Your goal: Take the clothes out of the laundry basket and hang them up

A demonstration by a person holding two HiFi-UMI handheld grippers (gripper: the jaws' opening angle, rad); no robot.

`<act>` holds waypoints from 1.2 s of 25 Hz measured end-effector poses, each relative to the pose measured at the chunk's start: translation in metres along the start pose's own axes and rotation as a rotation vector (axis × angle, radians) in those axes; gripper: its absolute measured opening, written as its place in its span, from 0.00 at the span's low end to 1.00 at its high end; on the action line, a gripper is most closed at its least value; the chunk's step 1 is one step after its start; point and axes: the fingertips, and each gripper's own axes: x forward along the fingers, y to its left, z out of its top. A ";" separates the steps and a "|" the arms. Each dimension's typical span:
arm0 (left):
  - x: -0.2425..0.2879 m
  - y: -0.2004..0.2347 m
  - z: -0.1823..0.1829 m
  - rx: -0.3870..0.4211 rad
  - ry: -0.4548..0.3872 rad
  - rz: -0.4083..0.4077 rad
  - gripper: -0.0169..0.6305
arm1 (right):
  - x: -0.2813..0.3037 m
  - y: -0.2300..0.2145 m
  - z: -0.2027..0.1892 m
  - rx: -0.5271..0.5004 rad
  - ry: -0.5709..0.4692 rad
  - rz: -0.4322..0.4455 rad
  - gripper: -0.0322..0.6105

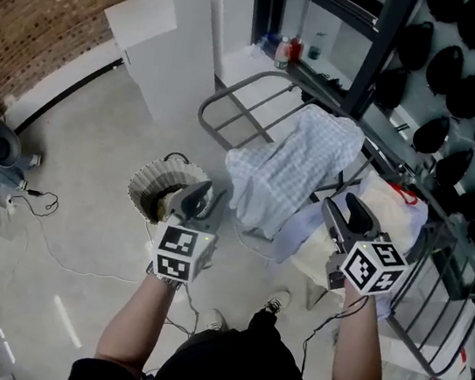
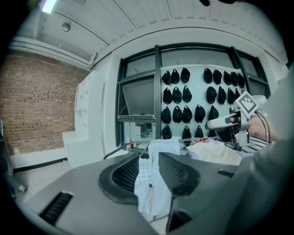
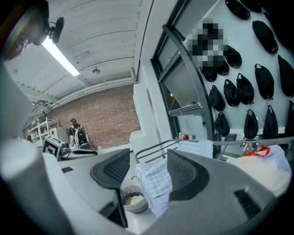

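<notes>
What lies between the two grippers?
The checked cloth, draped over the rack, hangs between the left gripper and the right gripper in the head view.

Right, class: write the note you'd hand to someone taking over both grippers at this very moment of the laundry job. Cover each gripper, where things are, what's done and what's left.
Left gripper: jaws apart, nothing between them.
Right gripper: jaws apart, also empty.
Things: laundry basket on the floor just ahead of the left gripper, with something pale in it. The drying rack stands beyond it.
Done: checked cloth draped over the rack, cream garment beside it, by the right gripper.
Left: lift out what is in the basket and hang it on a free rail.
</notes>
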 end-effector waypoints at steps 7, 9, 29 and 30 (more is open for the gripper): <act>-0.066 0.040 -0.003 -0.001 -0.033 0.064 0.08 | 0.002 0.077 -0.015 -0.005 -0.003 0.062 0.42; -0.081 0.048 -0.007 -0.011 -0.033 0.081 0.06 | 0.004 0.093 -0.018 -0.008 -0.001 0.082 0.41; -0.189 -0.002 -0.031 -0.081 -0.021 0.270 0.05 | -0.053 0.153 -0.035 -0.048 -0.027 0.353 0.06; -0.191 -0.014 -0.031 -0.082 -0.022 0.272 0.05 | -0.061 0.149 -0.037 -0.051 -0.023 0.361 0.06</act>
